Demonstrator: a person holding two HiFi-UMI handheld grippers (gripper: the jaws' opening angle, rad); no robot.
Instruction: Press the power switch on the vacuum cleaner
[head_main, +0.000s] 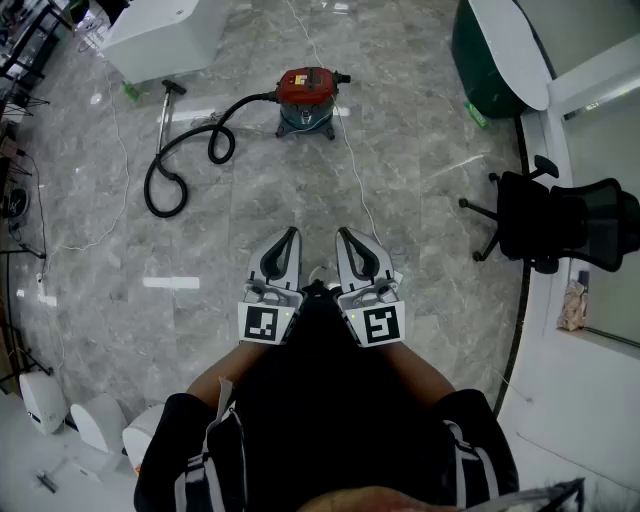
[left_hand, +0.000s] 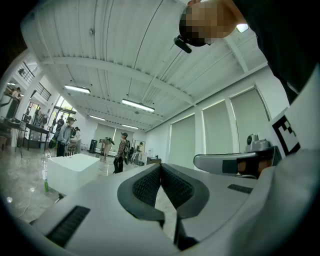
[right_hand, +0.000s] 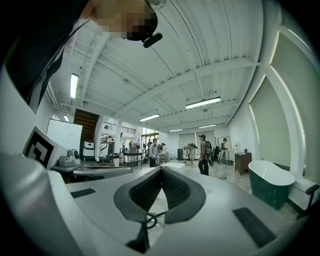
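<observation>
At the far left of the head view a white block (head_main: 160, 35) stands on the grey marble floor (head_main: 420, 170). Just to its right a metal tube (head_main: 168, 100) lies on the floor, and from it a black hose (head_main: 180, 165) curls in loops and runs to the vacuum cleaner (head_main: 308, 100). The vacuum cleaner, with a red top and a grey body, stands upright on the floor, well apart from both grippers and straight ahead of us. We cannot make out its power switch from here. A thin white cable (head_main: 352, 175) runs over the floor from the machine toward us.

We hold the two grippers close to our body, side by side, and they point up. The left gripper (head_main: 293, 233) has its jaws pressed together at the tips, and nothing is between them; its own view (left_hand: 160, 165) shows the same. The right gripper (head_main: 341, 232) is just beside it, also with the tips touching and nothing pinched, as we see in its own view (right_hand: 161, 168).

More to the right stands a green bathtub (head_main: 490, 60) with a white rim, and below it a black office chair (head_main: 560, 225) near the wall. In the two gripper views several people (right_hand: 204, 152) stand far away in the hall.
</observation>
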